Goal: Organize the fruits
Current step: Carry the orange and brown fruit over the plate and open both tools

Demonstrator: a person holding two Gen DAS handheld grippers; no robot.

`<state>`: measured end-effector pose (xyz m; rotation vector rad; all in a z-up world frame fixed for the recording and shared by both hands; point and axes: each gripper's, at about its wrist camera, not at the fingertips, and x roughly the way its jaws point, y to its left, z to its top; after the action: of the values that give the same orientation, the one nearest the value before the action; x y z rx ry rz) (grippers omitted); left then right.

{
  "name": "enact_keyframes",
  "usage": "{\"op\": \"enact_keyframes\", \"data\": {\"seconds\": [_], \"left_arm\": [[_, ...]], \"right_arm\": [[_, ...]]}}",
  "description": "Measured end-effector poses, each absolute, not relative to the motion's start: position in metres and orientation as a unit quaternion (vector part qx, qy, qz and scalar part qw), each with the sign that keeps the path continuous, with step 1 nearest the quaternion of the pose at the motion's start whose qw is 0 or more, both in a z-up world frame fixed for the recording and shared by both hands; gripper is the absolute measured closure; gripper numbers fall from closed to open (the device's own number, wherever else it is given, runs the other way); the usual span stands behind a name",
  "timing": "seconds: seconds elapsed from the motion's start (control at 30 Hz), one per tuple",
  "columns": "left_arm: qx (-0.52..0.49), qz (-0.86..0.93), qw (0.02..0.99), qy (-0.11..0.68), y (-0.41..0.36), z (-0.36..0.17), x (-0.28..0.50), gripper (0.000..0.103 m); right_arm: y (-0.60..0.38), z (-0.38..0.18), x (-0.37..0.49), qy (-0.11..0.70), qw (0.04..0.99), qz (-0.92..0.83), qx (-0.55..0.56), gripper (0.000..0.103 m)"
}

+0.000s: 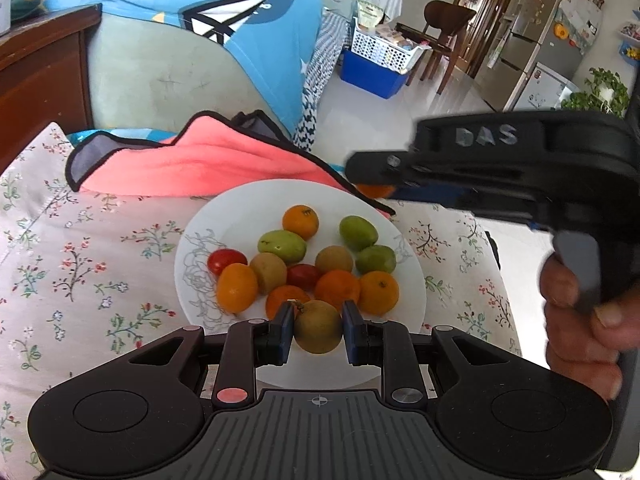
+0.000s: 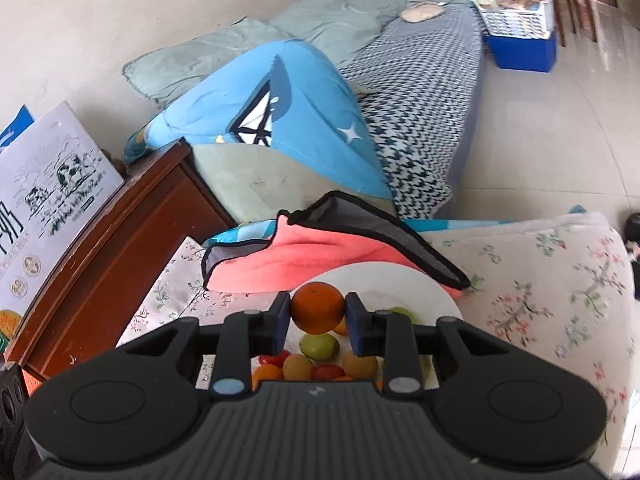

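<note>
The left tongs (image 1: 318,330) pinched a round brownish-yellow fruit (image 1: 318,327) between their blue pads, just above the near rim of the round white ceramic plate (image 1: 240,208) with a faint grey flower drawing on its left side. That plate sat on a surface covered by a cream cloth printed with small flowers (image 1: 80,248); what lay under the cloth could not be made out. On the plate lay a loose heap of small fruits: orange ones, green ones, brownish ones and two red tomato-like ones, and the nearest orange pieces were partly hidden behind the held fruit and the tongs' fingers. The right tongs (image 2: 318,314) pinched a round orange citrus fruit (image 2: 318,307) over the far part of the plate. In the left wrist view this fruit showed only as a sliver of orange beneath the blurred black body of the right tool, whose fingertips were hard to tell apart, and the hand (image 1: 580,312) gripping its handle was cut off at the right edge. In the right wrist view most of the heap was covered by the tool's own body, with only a few fruits seen through its gaps. A folded coral-pink fleece blanket with dark trim (image 1: 192,160) lay behind the plate, its edge overlapping the plate's far rim.
</note>
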<state>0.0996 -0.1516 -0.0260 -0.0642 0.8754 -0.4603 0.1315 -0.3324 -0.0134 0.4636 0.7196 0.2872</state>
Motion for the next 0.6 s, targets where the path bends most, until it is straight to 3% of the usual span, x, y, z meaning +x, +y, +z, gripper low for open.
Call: {"op": "enact_keyframes", "data": {"seconds": [0.6], "left_arm": [[-0.035, -0.228, 0.877, 0.421, -0.161, -0.034, 0.105, 0.08]], "right_arm": [[-0.312, -0.036, 0.173, 0.372, 0.893, 0.216, 0.133, 0.074]]}}
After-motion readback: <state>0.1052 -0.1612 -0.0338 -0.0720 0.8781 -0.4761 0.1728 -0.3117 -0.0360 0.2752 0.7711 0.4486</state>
